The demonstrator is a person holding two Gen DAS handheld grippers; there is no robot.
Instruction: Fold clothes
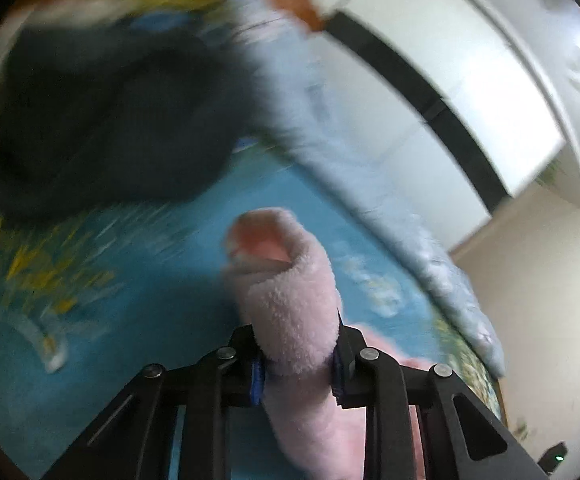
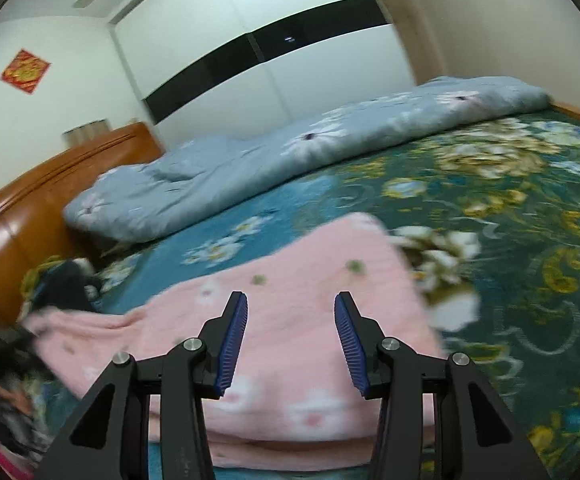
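The left gripper point(image 1: 296, 364) is pinching a fluffy pink sleeve point(image 1: 286, 300), its fingers pressing on the fabric. The right gripper point(image 2: 290, 344) is hovering with fingers spread and holding nothing, above the pink garment point(image 2: 290, 312) lying partly folded on the bed point(image 2: 510, 240) near its headboard point(image 2: 22, 216) corner. Folding seems midway: the sleeve is not yet laid in, and dark clothes point(image 2: 66, 284) are waiting by the headboard.
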